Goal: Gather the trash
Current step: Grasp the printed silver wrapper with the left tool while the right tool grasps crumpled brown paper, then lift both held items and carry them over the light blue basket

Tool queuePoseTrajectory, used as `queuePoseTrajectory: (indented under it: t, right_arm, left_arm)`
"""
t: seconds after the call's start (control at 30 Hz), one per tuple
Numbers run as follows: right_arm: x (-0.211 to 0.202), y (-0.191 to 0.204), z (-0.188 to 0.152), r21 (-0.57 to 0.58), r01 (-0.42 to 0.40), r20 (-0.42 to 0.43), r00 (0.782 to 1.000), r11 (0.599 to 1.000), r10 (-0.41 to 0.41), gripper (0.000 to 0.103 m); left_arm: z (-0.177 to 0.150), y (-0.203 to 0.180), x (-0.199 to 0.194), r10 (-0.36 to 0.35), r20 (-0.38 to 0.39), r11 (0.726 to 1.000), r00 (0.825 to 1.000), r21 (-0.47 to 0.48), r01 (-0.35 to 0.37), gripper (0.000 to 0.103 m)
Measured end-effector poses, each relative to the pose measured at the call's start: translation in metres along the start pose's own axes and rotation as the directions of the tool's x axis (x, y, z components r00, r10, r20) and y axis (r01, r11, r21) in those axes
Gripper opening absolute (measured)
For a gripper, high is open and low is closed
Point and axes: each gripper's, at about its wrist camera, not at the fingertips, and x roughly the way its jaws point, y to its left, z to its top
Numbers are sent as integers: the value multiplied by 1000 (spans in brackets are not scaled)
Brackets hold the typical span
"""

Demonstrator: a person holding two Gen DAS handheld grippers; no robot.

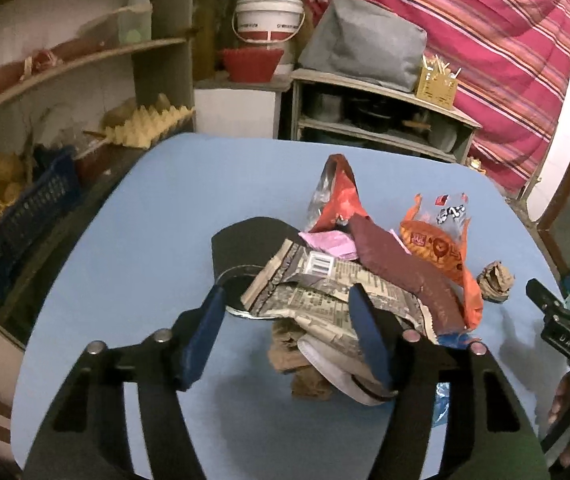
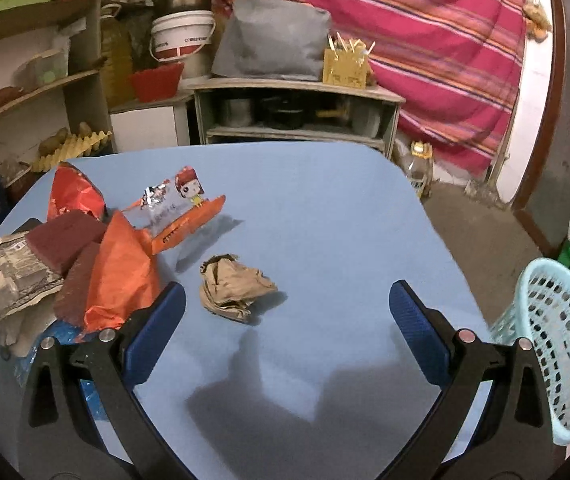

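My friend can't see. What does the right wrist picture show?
The open right gripper hovers over a blue table, with a crumpled brown paper ball lying just ahead. A pile of wrappers sits to the left, and a light blue basket stands at the right edge.

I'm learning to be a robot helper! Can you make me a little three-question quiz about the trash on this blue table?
1. True or false: the crumpled brown paper ball lies apart from the wrapper pile.
2. Where is the light blue basket? A) on the shelf B) at the right edge of the blue table C) under the pile
3. Fill in: both the left gripper and the right gripper are ____.

Key: 1 true. 2 B. 3 open; neither is shut on anything.
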Motion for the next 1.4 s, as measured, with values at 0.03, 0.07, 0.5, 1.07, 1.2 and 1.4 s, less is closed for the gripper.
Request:
queuePoseTrajectory:
  t: [0.03, 0.07, 0.5, 1.07, 1.2, 1.4]
  right_arm:
    - [1, 1, 0, -3, 0, -1, 1000, 1000, 0, 99]
    - [1, 1, 0, -7, 2, -3, 1000, 1000, -2, 99]
    - [5, 2, 0, -20, -24, -21, 1000, 1000, 24, 99]
    - [58, 35, 4, -158, -35, -144, 990, 987, 12, 73]
    - [63, 38, 4, -171, -68, -164, 986, 983, 40, 53]
    - [34, 23, 8, -130, -105, -100, 991, 986, 92, 49]
  left_arm:
    - [1, 0, 1, -8, -4, 1000, 1000, -3, 8, 61]
    - [1, 0, 1, -17, -10, 1000, 1000, -2, 17, 56]
    - [11, -6, -1, -41, 8, 999, 999, 17, 41, 19]
    - [23, -6, -4, -20, 49, 1000, 999, 11, 20, 18]
    - [21, -8, -8, -4, 66, 1000, 998, 11, 4, 18]
    - [17, -10, -27, 17, 90, 1000, 996, -9, -16, 18]
